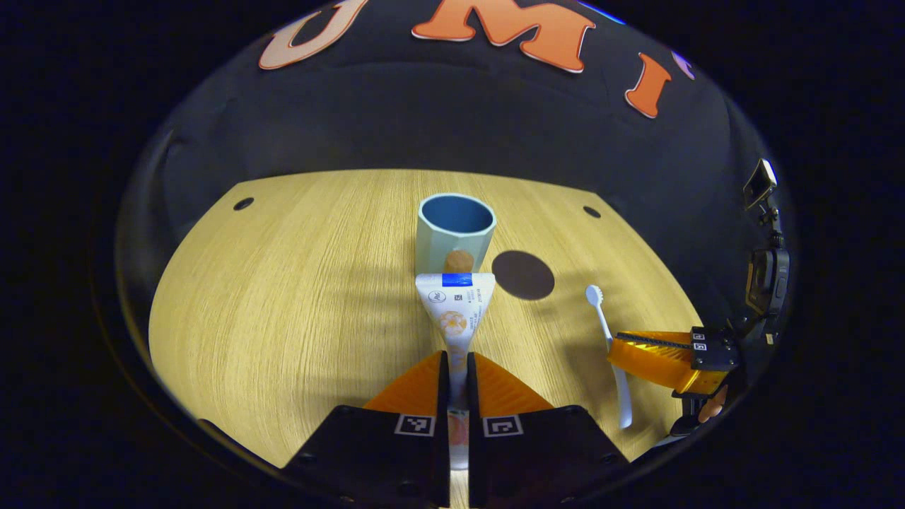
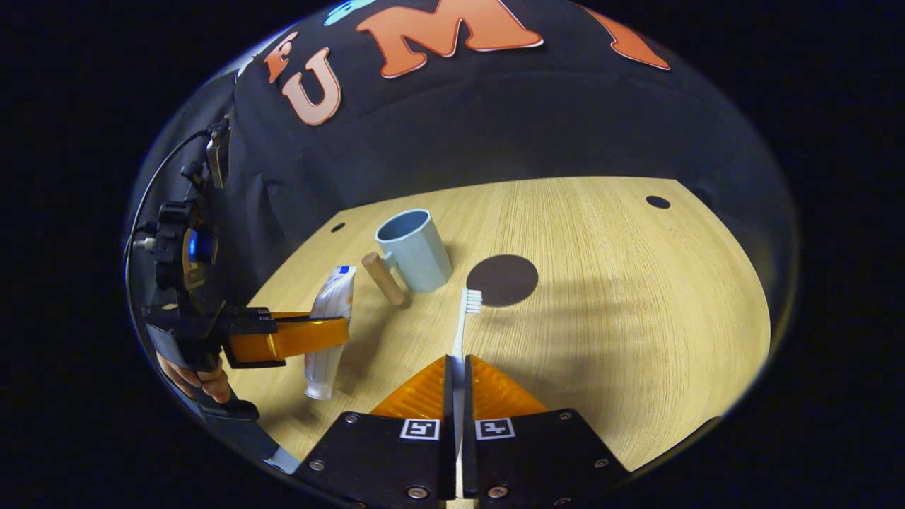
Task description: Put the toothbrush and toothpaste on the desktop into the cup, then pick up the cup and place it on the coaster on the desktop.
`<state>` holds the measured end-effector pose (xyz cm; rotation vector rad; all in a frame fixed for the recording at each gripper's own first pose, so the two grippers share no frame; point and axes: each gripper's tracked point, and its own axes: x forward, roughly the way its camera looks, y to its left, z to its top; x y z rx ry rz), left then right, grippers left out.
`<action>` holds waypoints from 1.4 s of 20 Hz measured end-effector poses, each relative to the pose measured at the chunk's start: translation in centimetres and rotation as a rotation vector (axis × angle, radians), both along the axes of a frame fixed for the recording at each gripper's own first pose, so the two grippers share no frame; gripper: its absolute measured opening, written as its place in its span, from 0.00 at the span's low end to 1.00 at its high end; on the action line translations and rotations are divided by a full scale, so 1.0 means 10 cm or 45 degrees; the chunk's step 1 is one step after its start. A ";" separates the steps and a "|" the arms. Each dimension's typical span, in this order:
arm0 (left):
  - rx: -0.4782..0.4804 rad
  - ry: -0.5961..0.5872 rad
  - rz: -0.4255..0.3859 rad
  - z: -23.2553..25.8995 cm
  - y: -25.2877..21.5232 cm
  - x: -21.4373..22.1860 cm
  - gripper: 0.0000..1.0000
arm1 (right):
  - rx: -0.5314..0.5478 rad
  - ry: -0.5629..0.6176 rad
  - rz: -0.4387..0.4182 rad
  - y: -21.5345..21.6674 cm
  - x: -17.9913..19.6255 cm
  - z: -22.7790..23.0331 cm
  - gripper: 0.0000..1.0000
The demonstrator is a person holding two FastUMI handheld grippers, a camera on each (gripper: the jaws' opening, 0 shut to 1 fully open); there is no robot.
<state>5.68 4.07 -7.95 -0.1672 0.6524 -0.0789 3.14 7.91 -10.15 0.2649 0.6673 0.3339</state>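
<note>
In the left gripper view my left gripper [image 1: 457,360] is shut on the white toothpaste tube [image 1: 456,304], whose flat blue-striped end points toward the light blue cup [image 1: 454,237]. The cup stands upright on the desk with its wooden handle [image 1: 458,261] toward me. The dark round coaster [image 1: 523,274] lies just right of the cup. In the right gripper view my right gripper [image 2: 457,364] is shut on the white toothbrush [image 2: 463,325], its bristles near the coaster [image 2: 503,280]. The left gripper [image 2: 332,332] with the toothpaste tube [image 2: 329,318] appears at the left, and the cup [image 2: 415,249] stands behind it.
The light wooden desk [image 1: 297,304] has small dark holes near its far corners [image 1: 243,203]. A hand [image 2: 198,378] holds the left gripper's handle at the left of the right gripper view. The right gripper [image 1: 636,350] and its toothbrush [image 1: 608,339] sit at the right of the left gripper view.
</note>
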 end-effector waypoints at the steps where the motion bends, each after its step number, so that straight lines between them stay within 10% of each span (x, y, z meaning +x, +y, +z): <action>1: -0.016 -0.044 0.008 0.03 0.02 0.05 0.10 | 0.013 -0.029 -0.003 0.01 0.02 0.05 0.04; 21: -0.015 -1.093 0.086 1.57 0.43 0.75 0.09 | 0.077 -0.554 -0.131 -0.10 0.71 0.69 0.04; 28: -0.113 -1.119 -0.017 1.43 0.37 1.18 0.10 | 0.108 -0.758 -0.170 -0.15 0.99 1.03 0.04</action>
